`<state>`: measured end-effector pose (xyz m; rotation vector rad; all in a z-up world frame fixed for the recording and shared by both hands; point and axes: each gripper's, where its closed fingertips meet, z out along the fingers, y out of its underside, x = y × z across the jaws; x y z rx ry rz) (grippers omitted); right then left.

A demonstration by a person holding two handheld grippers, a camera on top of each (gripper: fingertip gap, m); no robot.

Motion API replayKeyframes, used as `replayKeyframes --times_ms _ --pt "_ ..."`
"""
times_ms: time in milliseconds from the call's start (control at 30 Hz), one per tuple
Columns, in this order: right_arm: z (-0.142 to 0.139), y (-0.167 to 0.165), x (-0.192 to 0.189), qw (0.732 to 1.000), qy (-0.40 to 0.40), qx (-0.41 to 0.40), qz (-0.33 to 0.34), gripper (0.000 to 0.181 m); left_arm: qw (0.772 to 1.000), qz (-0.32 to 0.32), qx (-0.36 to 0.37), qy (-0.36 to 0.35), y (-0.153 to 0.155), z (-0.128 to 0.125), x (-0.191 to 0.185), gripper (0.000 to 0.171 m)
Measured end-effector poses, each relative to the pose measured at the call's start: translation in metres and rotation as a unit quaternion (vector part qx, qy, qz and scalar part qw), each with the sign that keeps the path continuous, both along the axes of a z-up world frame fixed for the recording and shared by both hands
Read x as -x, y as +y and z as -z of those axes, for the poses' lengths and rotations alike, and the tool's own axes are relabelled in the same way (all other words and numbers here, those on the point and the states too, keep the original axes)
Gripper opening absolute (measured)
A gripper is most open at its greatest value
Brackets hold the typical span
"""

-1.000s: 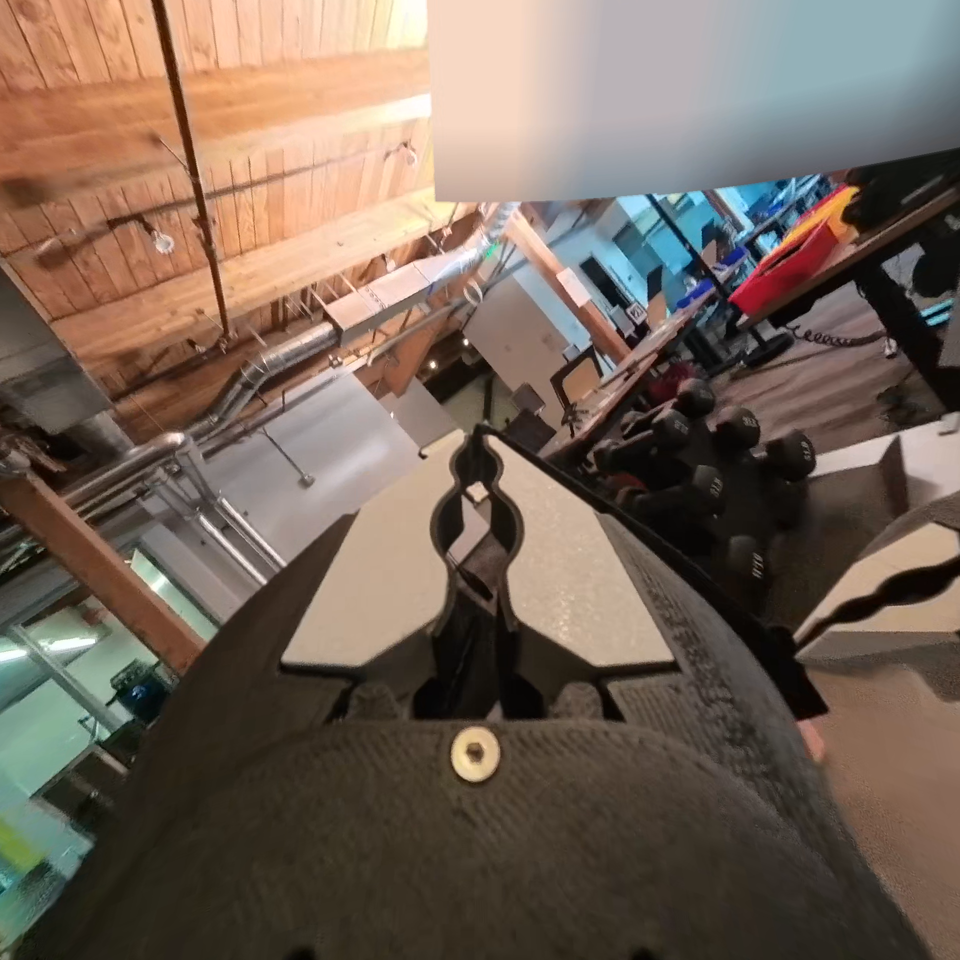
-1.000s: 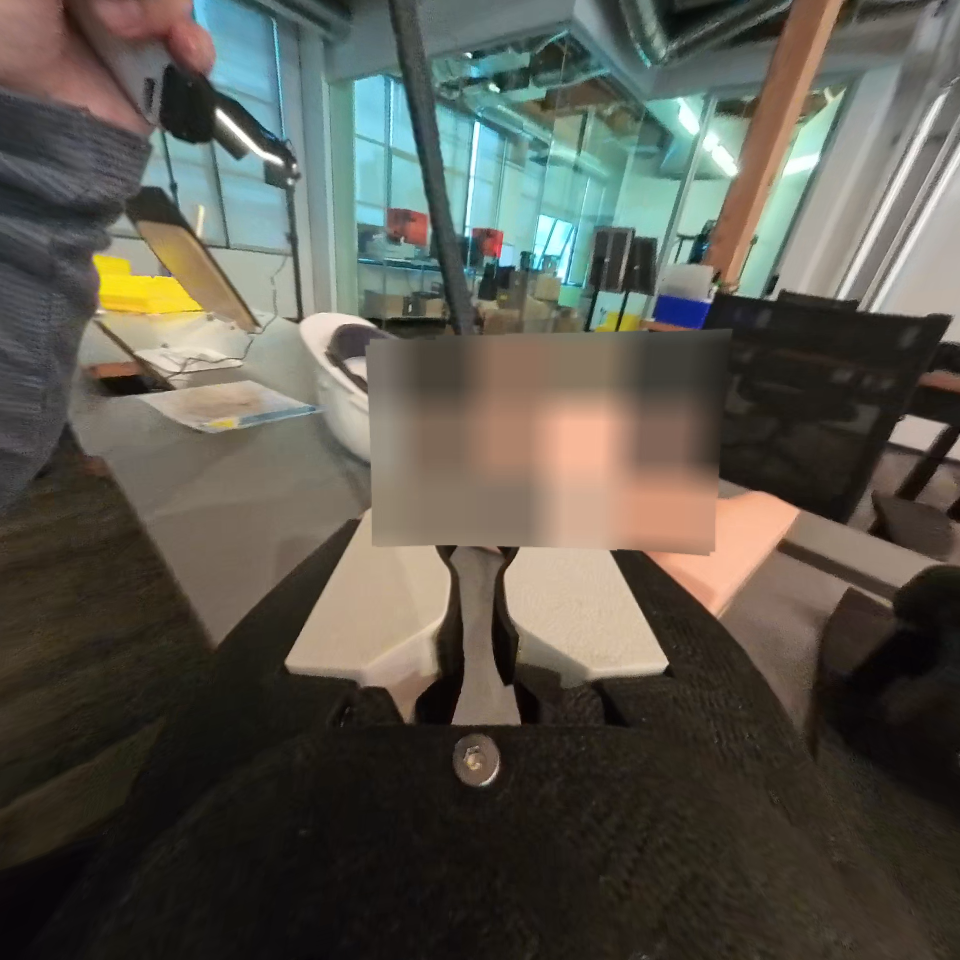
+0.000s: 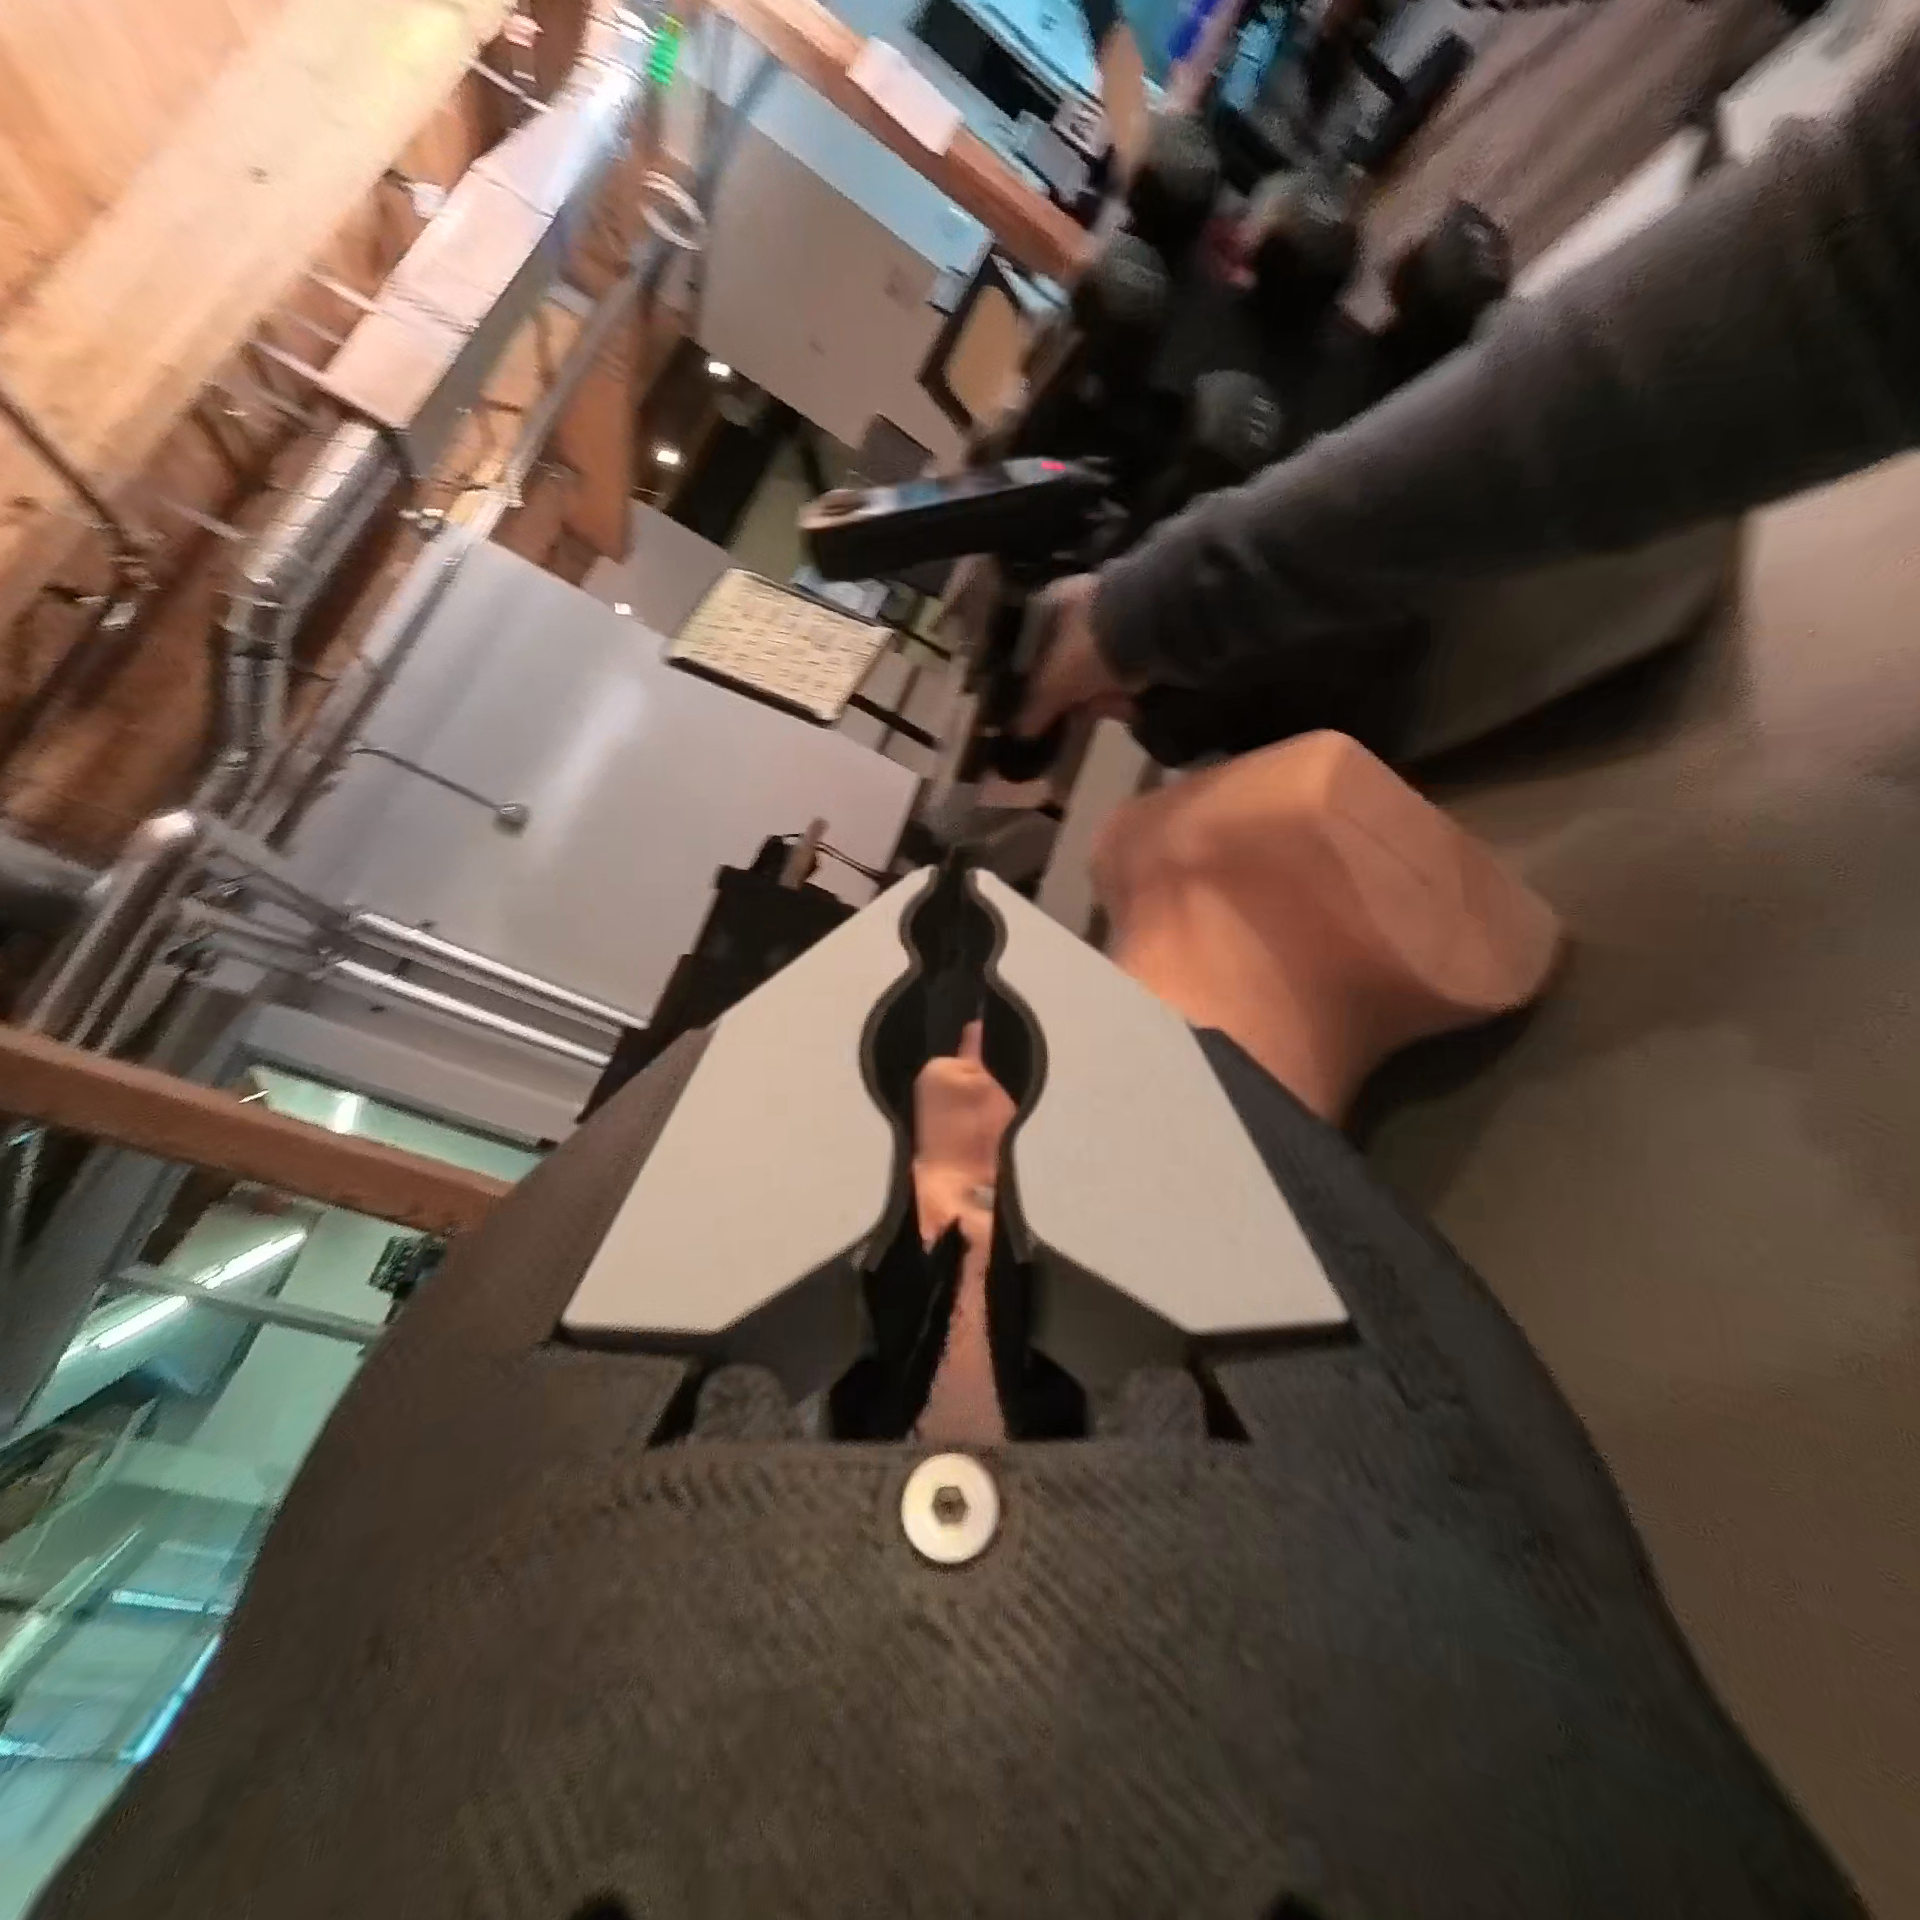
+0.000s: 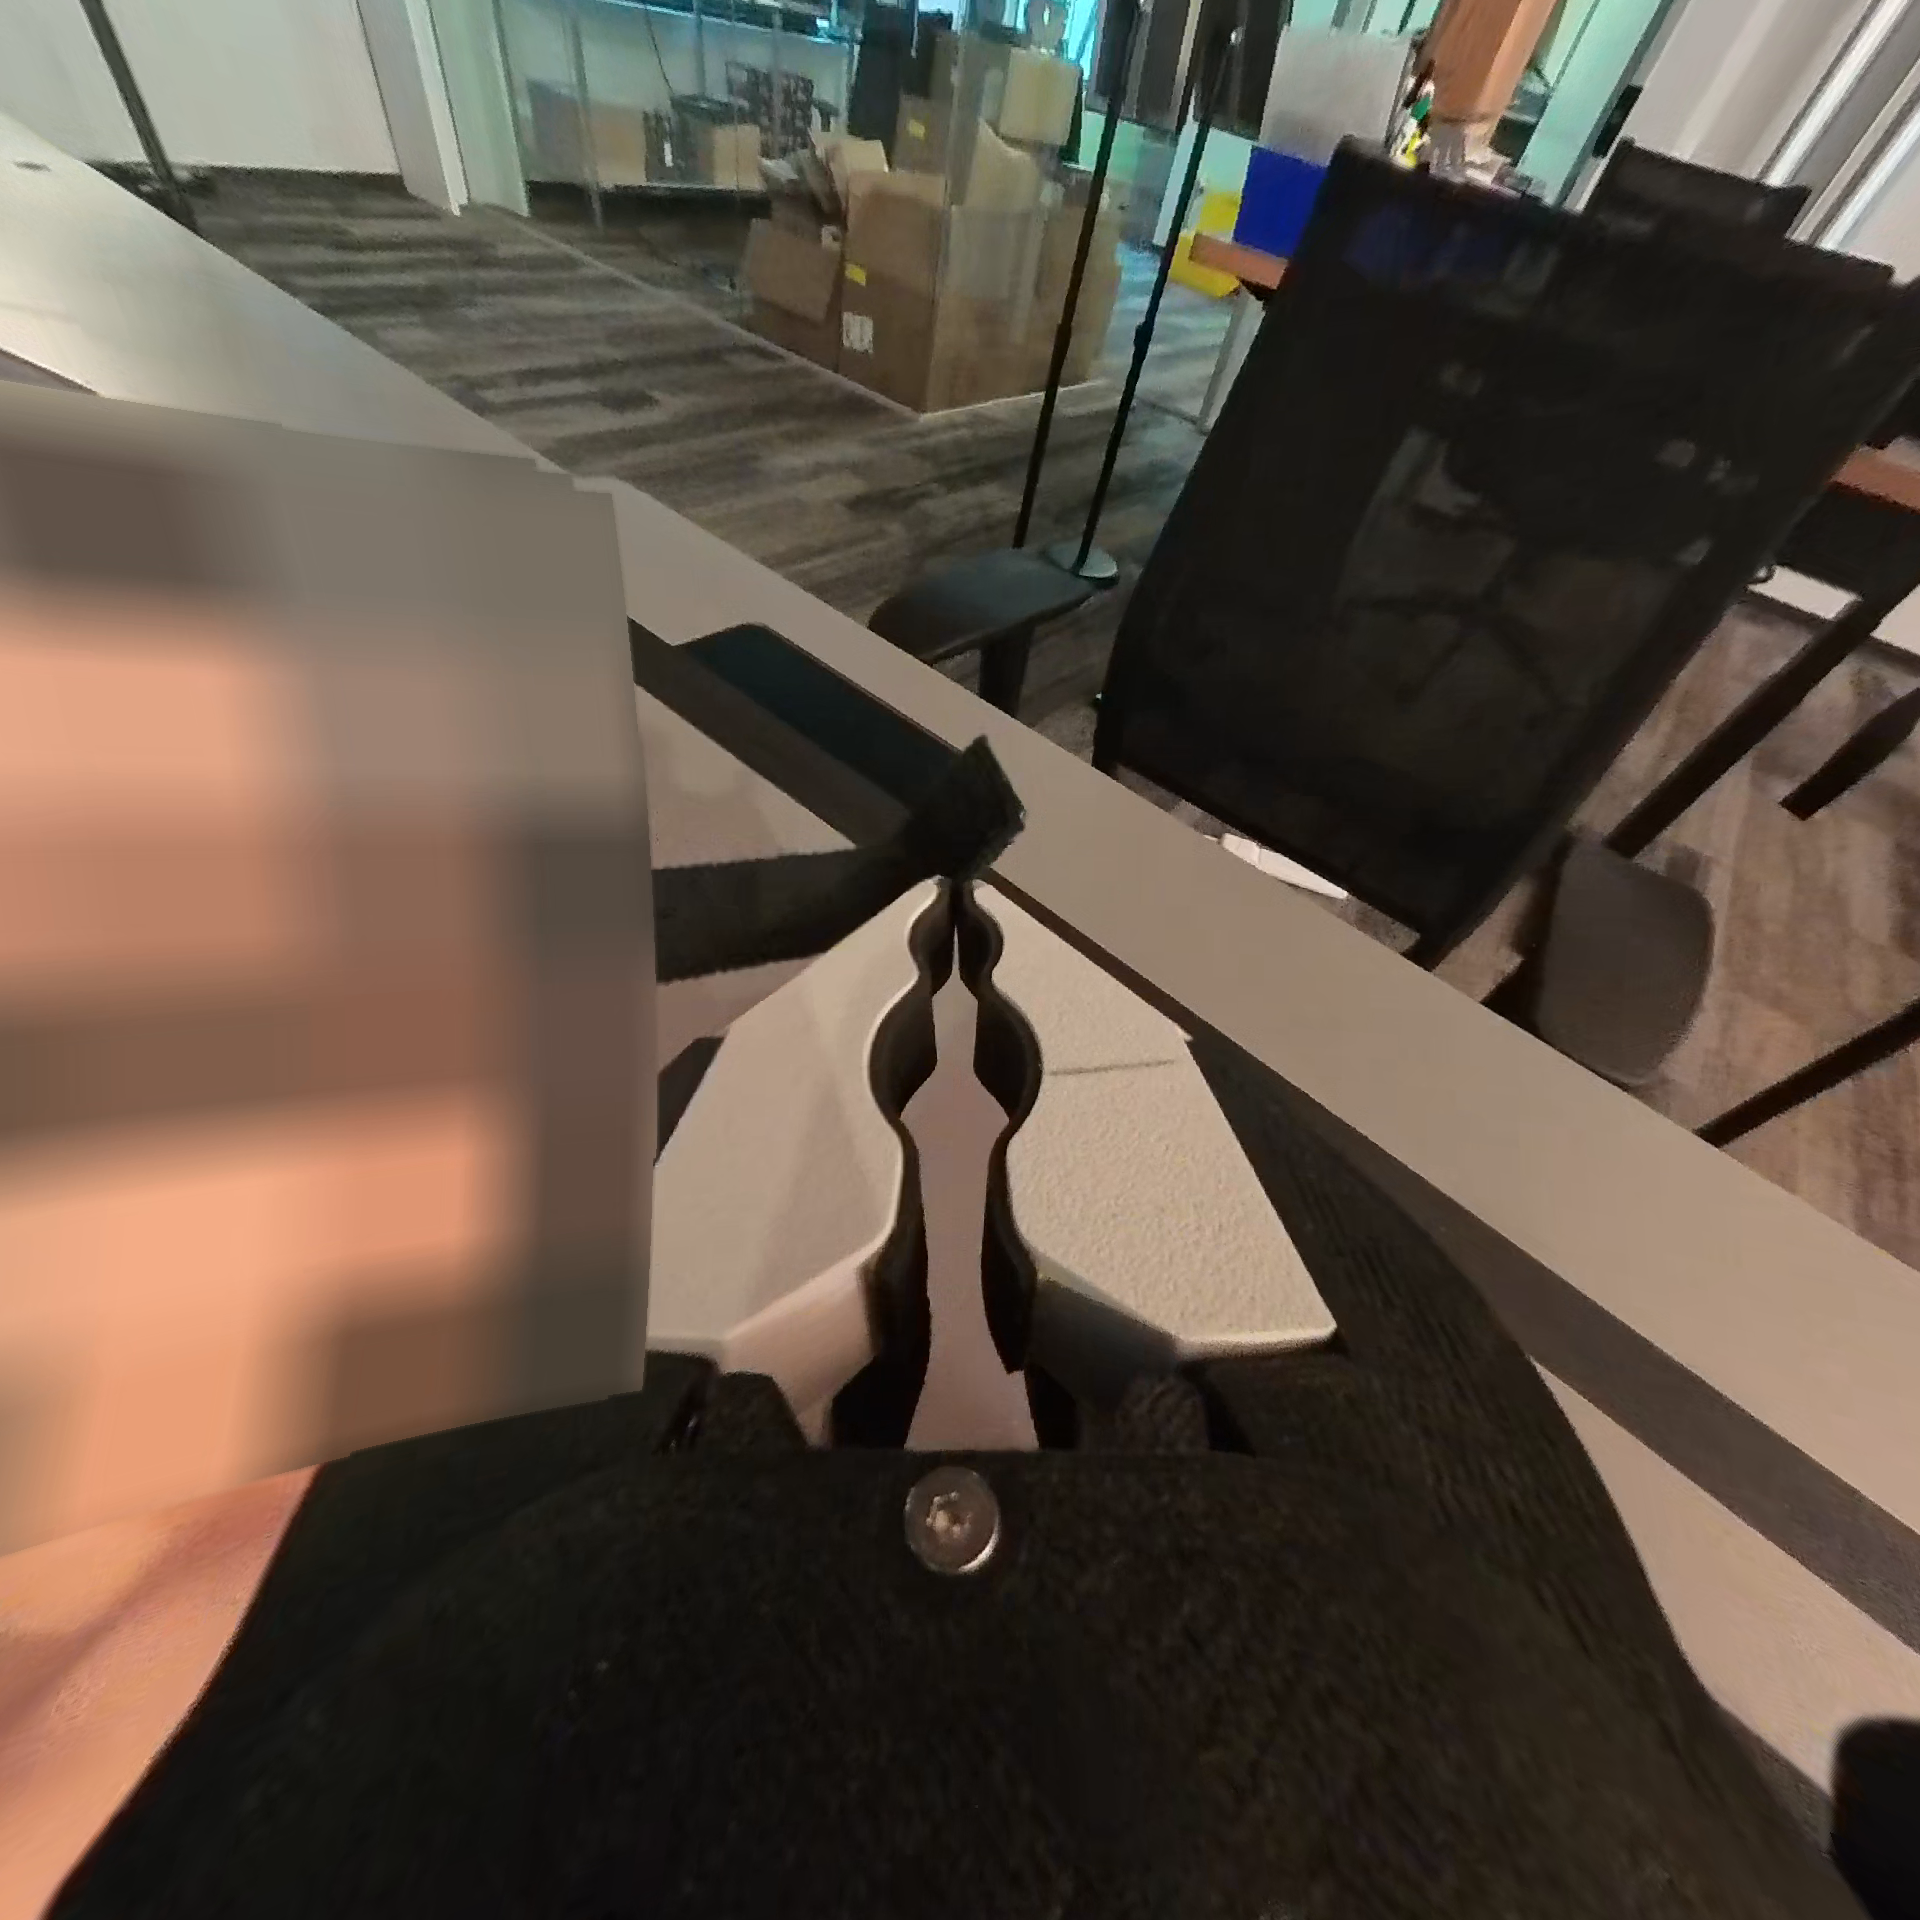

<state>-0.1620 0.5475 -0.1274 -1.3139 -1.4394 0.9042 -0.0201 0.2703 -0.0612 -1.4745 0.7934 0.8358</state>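
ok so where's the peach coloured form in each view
Left wrist view: peach form just right of centre, lying on the grey table.
Right wrist view: lower left corner, mostly hidden by blur, left of the black strap.
Shared landmark: the grey table.

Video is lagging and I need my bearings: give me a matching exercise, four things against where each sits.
1 black webbing strap
2 black mesh-backed office chair
3 brown cardboard boxes
4 peach moulded plastic form

A just right of the left gripper
B pinched at the tips of the right gripper
C beyond the grey table edge
D stacked on the far floor

Pairs: 1-B, 2-C, 3-D, 4-A
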Motion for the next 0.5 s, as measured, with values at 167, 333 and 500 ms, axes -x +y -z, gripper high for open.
replayKeyframes --times_ms 167,333,500 --pt "0.019 0.010 0.011 1.000 -0.011 0.001 0.009 0.000 0.995 0.019 0.097 -0.004 0.021 0.078 -0.033 0.001" --pt "0.040 0.022 0.026 0.997 -0.066 0.014 0.024 0.000 0.989 0.001 0.145 0.011 0.048 0.131 -0.043 0.001" --pt "0.077 0.031 0.033 0.988 -0.147 0.001 0.041 0.000 0.984 -0.017 0.175 0.042 0.065 0.162 -0.049 0.001"
